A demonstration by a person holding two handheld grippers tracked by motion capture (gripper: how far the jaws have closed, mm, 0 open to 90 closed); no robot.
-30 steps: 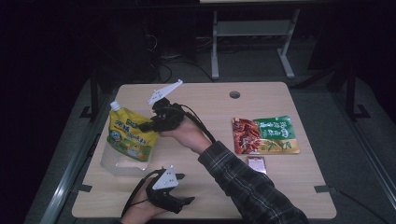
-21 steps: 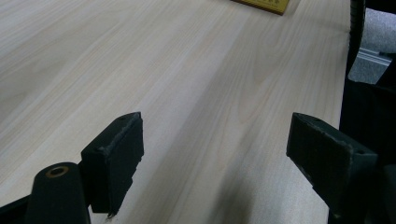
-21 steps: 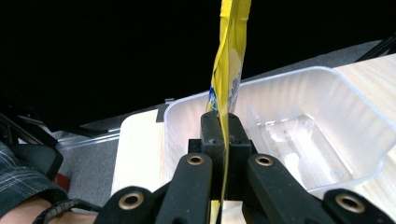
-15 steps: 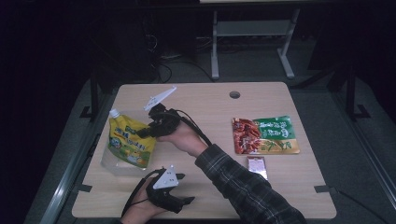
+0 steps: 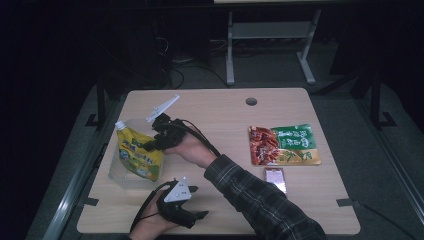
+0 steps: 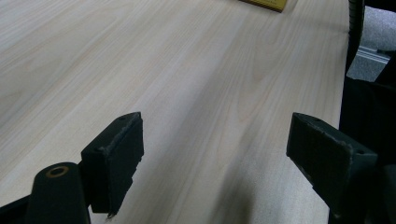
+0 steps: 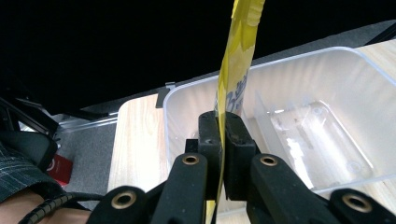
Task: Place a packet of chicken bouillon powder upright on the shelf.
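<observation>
From the high view, the right tool (image 5: pixel 150 145) pinches the edge of a yellow spouted pouch (image 5: pixel 136 155) and holds it upright over the clear plastic bin (image 5: pixel 116 176) at the left side of the worktop (image 5: pixel 220 115). The pouch looks soft and floppy, probably weighted low by its contents, so it is likely to swing and sag from a side grip. The left tool (image 5: pixel 197 216) rests near the front edge, away from the snack packets (image 5: pixel 283 145).

In the left gripper view, the left tool (image 6: pixel 233 154) stands spread wide over bare wood with nothing between its jaws.

In the right gripper view, the right tool (image 7: pixel 223 135) is pressed together on the pouch's (image 7: pixel 233 70) thin flat seam, above the bin (image 7: pixel 299 112). The glossy film may slip; the seam looks like the firmest hold.
</observation>
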